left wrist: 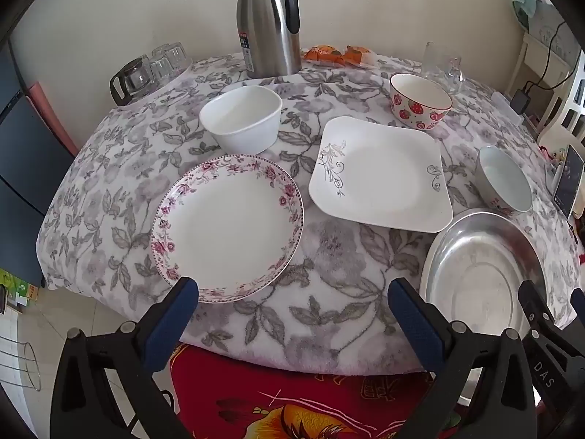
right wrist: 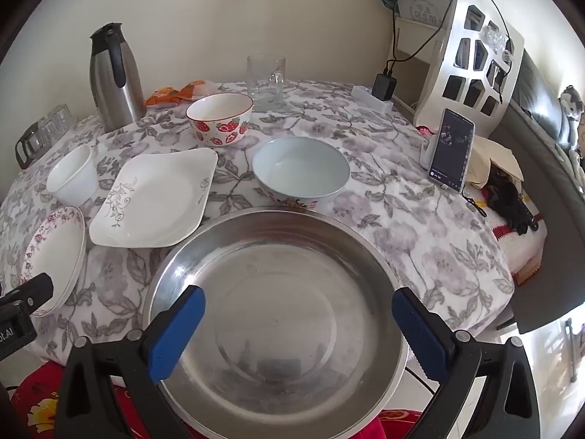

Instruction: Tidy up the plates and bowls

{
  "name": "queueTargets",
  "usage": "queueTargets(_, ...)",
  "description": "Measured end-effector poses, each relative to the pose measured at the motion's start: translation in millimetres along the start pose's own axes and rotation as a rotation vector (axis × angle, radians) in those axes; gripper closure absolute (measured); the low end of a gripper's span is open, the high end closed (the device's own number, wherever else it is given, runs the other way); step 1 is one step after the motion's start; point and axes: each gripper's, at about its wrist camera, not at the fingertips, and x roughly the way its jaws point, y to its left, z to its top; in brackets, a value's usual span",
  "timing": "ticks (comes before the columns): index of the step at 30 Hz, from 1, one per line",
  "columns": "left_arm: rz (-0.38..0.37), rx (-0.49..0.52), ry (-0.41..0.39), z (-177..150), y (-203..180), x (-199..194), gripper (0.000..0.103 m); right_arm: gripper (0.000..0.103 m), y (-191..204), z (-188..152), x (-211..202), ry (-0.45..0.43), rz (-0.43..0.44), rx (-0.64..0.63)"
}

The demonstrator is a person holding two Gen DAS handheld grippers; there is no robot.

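Left wrist view. Left tongs (left wrist: pixel 292 294): jaws wide apart, nothing between them, held above the counter's (left wrist: pixel 329 256) near edge. Floral round plate (left wrist: pixel 228 234): near edge, its rim partly covered by one blue pad. Square white plate (left wrist: pixel 380 173): mid-counter. Plain white bowl (left wrist: pixel 241 119) and strawberry bowl (left wrist: pixel 420 100): toward the far edge. Pale blue bowl (left wrist: pixel 504 179): right edge, its outside pattern hard to make out. Steel basin (left wrist: pixel 479 274): near right corner, lower part hidden behind the other tool. Steel flask (left wrist: pixel 268 22): far edge, top cut off.

Right wrist view. Right tongs (right wrist: pixel 298 309): jaws wide apart over the steel basin (right wrist: pixel 278 292), contact not discernible. Floral round plate (right wrist: pixel 55 256): left edge, partly hidden by the left tool. Phone (right wrist: pixel 451 150): right edge, screen illegible.
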Motion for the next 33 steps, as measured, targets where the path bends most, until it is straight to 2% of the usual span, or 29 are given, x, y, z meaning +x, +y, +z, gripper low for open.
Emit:
queueTargets(4, 0.023, 0.004, -0.023, -0.3, -2.1, -2.7, 0.000, 0.000, 0.0, 0.1, -0.6, -0.004, 0.001, 0.015)
queueTargets(33, 0.045, -0.011, 0.019, -0.3, 3.5, 5.0, 0.000, 0.000, 2.9, -0.6, 0.4, -0.014, 0.008, -0.002)
